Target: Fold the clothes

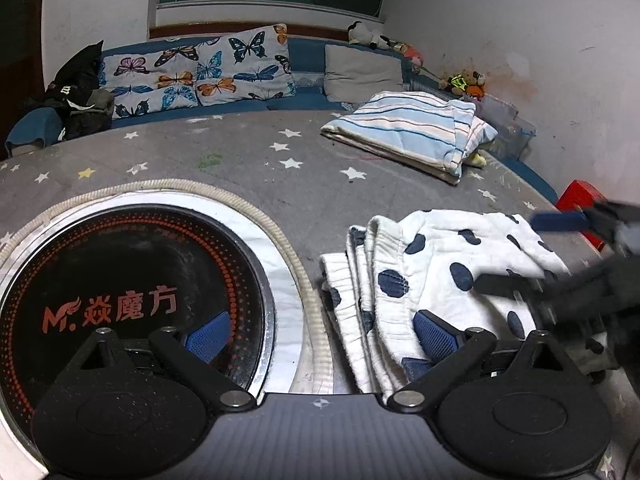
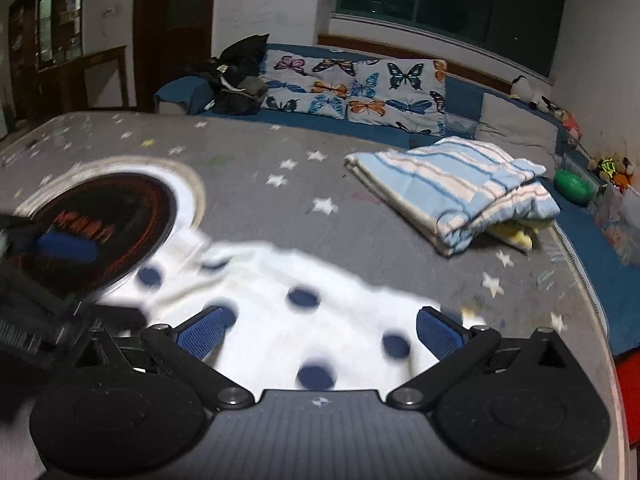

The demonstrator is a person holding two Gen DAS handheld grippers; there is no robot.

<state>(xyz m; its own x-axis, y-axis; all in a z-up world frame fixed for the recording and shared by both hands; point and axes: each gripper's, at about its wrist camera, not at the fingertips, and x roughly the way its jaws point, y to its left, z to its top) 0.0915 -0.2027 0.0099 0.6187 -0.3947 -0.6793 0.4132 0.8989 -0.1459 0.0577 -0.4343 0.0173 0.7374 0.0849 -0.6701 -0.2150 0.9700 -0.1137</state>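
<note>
Bare tabletop (image 1: 240,168) btwn cooktop (image 1: 132,304), quilt (image 1: 412,132)

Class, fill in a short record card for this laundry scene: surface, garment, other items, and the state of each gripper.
surface: grey star-print cover
garment: white cloth with navy dots, lying in folds on the cover
left gripper: fingers open, above the garment's edge
right gripper: fingers open, over the garment
beside garment: round black plate with orange lettering
farther back: folded blue-striped blanket, butterfly-print pillows
</note>
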